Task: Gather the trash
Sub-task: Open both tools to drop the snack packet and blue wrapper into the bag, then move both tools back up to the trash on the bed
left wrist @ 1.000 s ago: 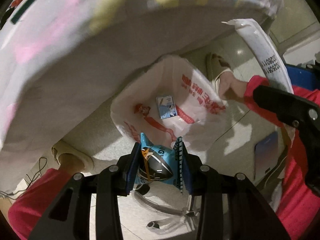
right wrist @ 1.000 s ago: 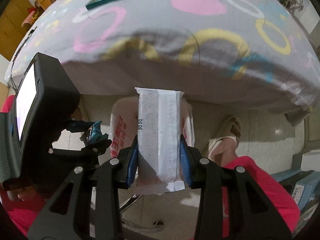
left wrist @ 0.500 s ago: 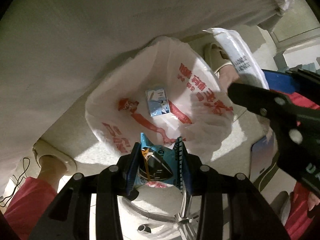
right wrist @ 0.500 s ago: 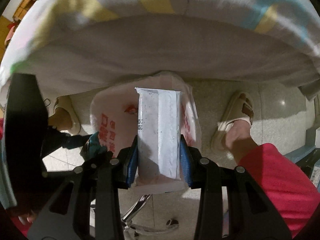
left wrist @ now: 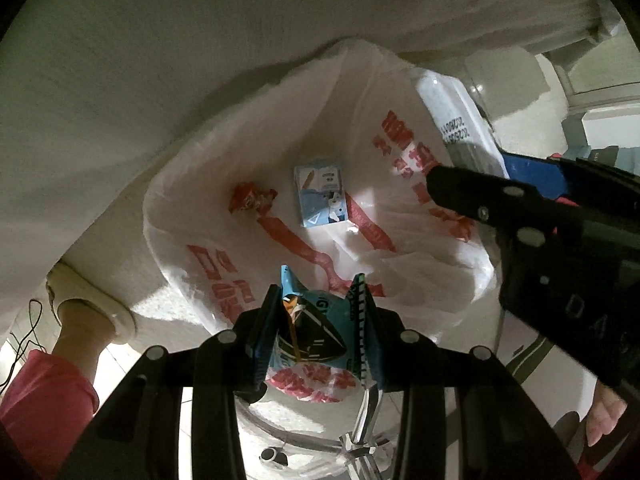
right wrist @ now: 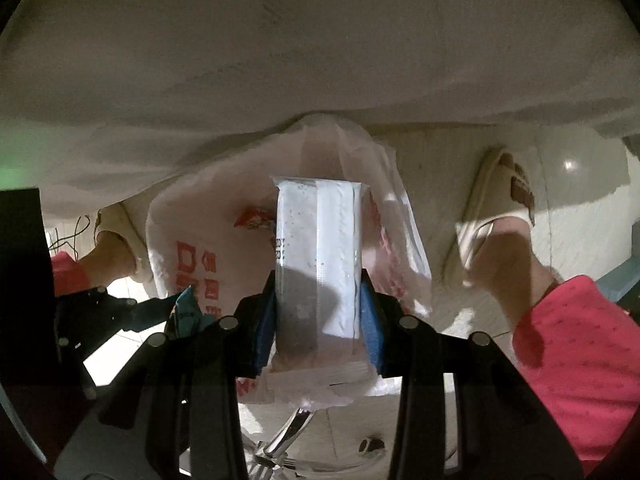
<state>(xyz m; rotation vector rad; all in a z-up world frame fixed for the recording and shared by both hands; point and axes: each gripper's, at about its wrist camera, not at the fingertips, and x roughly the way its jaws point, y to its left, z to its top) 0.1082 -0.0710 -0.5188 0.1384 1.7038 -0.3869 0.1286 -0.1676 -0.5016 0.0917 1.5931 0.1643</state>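
Observation:
A white plastic bag with red print (left wrist: 256, 184) lies open on the floor below the table edge; it also shows in the right wrist view (right wrist: 192, 240). Inside lie a small blue-white carton (left wrist: 320, 196) and an orange wrapper (left wrist: 250, 200). My left gripper (left wrist: 320, 320) is shut on a blue snack wrapper (left wrist: 316, 336) over the bag's near rim. My right gripper (right wrist: 320, 312) is shut on a long white packet (right wrist: 320, 252) above the bag's right side; that packet shows in the left wrist view (left wrist: 460, 120).
The tablecloth's underside (left wrist: 200, 40) hangs close above the bag. The person's feet in beige sandals (right wrist: 496, 208) stand on both sides, with red trouser legs (right wrist: 580, 360). A chrome chair base (left wrist: 360, 432) is below the grippers.
Both grippers have moved down and forward under the table edge toward the bag's mouth, still holding their items. The bag looks larger and closer.

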